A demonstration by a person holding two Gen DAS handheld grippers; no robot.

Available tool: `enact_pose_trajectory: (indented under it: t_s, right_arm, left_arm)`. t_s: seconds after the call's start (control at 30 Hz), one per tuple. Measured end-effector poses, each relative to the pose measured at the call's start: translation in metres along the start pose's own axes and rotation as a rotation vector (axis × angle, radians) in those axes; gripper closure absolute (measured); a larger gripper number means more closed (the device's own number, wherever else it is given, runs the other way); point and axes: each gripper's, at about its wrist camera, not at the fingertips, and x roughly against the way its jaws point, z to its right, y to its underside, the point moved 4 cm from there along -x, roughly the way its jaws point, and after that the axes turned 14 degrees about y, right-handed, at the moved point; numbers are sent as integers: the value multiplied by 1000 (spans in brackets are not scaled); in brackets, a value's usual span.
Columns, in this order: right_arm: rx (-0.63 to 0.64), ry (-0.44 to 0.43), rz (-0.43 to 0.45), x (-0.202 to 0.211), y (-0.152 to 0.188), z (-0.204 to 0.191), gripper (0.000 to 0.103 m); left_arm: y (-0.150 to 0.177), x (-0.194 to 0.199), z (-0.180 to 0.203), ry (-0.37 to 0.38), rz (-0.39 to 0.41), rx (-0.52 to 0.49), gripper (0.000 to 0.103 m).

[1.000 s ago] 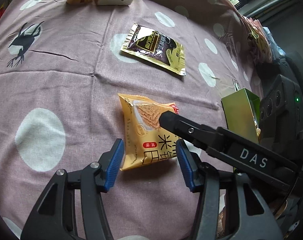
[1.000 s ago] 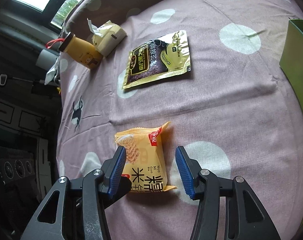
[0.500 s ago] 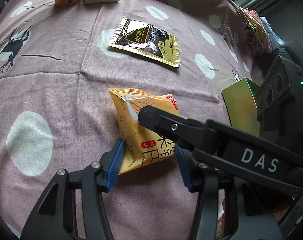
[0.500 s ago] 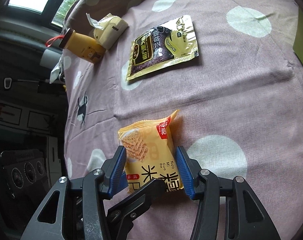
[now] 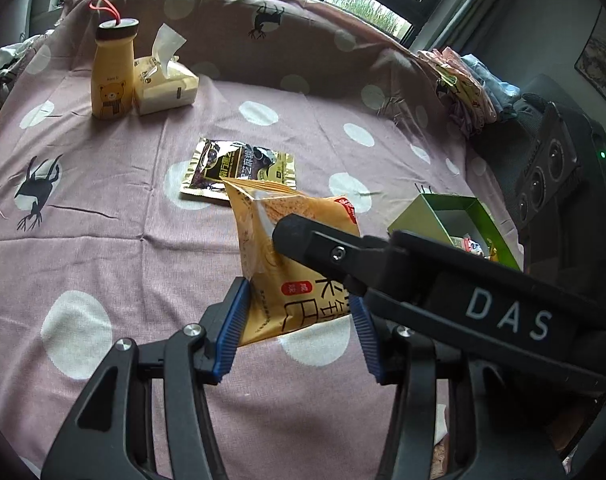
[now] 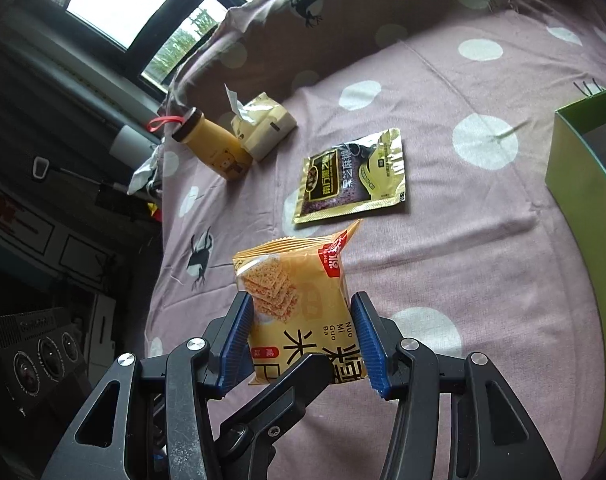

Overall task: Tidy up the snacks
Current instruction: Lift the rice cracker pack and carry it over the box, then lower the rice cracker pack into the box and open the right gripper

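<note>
An orange rice-cracker snack bag [image 5: 291,264] is lifted off the cloth, held between both grippers. My left gripper [image 5: 299,320] is shut on its lower part, and my right gripper [image 6: 305,336] is shut on it too, with the bag [image 6: 303,304] upright between its blue pads. Each gripper's black arm crosses the other's view. A black-and-gold snack pouch [image 5: 239,174] lies flat on the cloth behind; it also shows in the right wrist view [image 6: 353,176]. A green box [image 5: 455,220] holding snacks stands at the right, with its wall in the right wrist view [image 6: 579,184].
A purple polka-dot cloth [image 5: 103,208] covers the surface. A yellow bear bottle [image 5: 113,76] and a tissue pack [image 5: 165,84] stand at the far left. Folded clothes [image 5: 463,84] and a black device [image 5: 551,168] sit at the right edge.
Both grippers closed on the orange bag and raised it off the cloth. The views tilted up, so the windows and far edge now show.
</note>
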Motion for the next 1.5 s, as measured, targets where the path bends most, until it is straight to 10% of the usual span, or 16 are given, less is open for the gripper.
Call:
enact_pose_trajectory:
  t_s: [0.8,1.5]
  right_arm:
    - [88,-3,334,99,-9,-2,49]
    - [-108,132,421,135,-26,85,49]
  left_arm:
    - [-11,35,77,56,252,-243,53]
    - [-21,-34,145,239,115,-368,53]
